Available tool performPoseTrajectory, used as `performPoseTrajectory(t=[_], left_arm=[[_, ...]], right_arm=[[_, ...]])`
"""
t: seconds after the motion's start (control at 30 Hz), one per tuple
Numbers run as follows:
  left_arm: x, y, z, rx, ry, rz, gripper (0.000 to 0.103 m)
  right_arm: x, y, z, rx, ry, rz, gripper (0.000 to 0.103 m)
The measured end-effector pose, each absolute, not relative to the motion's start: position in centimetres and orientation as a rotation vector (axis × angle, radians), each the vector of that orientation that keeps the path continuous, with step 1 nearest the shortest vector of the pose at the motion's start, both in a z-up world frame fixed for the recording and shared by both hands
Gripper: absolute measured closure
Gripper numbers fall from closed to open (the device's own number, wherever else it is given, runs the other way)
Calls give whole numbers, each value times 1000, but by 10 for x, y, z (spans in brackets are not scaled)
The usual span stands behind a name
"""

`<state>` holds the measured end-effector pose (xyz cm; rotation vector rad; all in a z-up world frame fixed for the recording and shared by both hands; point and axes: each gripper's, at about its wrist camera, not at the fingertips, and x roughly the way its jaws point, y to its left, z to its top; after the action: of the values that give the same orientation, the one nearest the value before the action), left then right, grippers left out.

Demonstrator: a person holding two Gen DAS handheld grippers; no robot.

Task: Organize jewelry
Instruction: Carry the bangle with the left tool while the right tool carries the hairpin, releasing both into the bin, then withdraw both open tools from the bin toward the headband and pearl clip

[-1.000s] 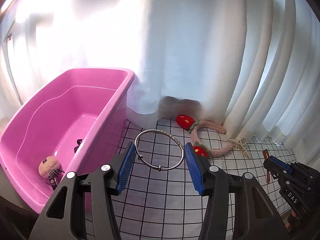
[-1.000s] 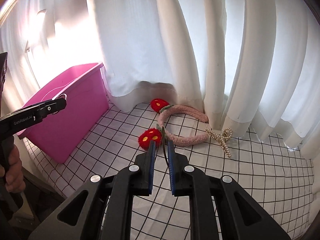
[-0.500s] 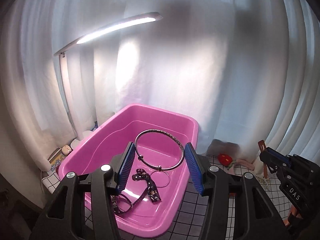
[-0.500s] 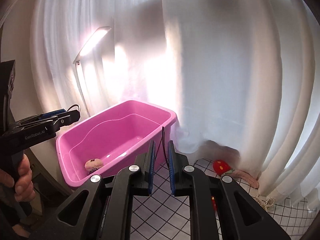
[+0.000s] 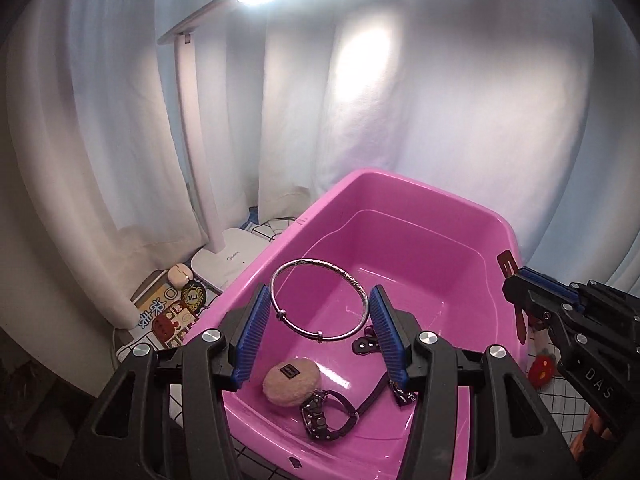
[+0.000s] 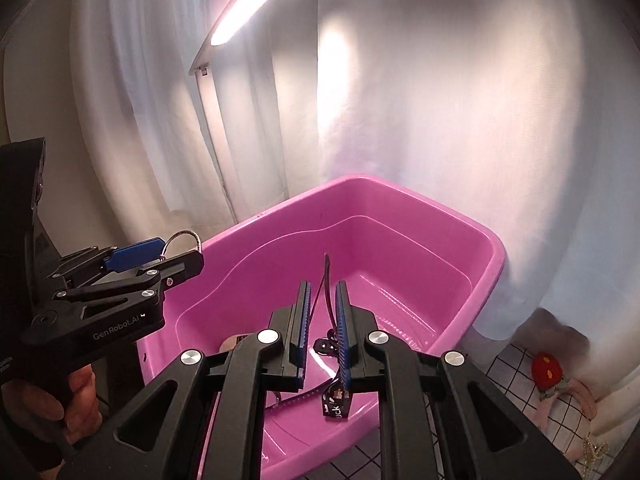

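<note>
Pink tub (image 5: 404,216) as landmark. The left gripper (image 5: 319,330) hangs above the tub's near half, its 2 blue fingers (image 5: 252,338) spread and pinching a silver bangle (image 5: 318,300) across its width. The right gripper (image 6: 322,332), also over the tub, has its fingers pressed together on a thin dark strap (image 6: 327,280). On the tub floor lie a round beige puff (image 5: 291,384) and a black strap (image 5: 340,412). Left of the tub stands a white lamp (image 5: 228,258).

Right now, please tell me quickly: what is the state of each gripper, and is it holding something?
Left gripper: closed on the silver bangle, above the pink tub.
Right gripper: shut on a thin dark strap, above the same tub.
</note>
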<state>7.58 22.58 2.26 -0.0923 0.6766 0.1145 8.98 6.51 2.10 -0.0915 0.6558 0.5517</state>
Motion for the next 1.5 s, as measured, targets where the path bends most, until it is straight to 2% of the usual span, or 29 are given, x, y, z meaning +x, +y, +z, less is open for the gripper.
performPoseTrajectory(t=[0.23,0.27,0.33,0.37,0.4,1.0,1.5], left_arm=[[103,223,-3,-62,748,89,51],[103,221,-6,-55,757,90,51],[106,222,-10,-45,765,80,49],[107,222,-10,-39,768,82,31],[106,222,-10,-36,762,92,13],[96,218,-8,-60,753,112,13],[64,180,25,-51,678,91,13]], right_arm=[[118,80,-7,-90,755,498,90],[121,80,-9,-86,769,488,86],[129,81,-12,-82,795,456,68],[130,80,-12,-77,797,448,52],[130,78,-12,-71,791,441,47],[120,55,-5,-28,757,402,47],[74,-7,14,51,683,368,47]])
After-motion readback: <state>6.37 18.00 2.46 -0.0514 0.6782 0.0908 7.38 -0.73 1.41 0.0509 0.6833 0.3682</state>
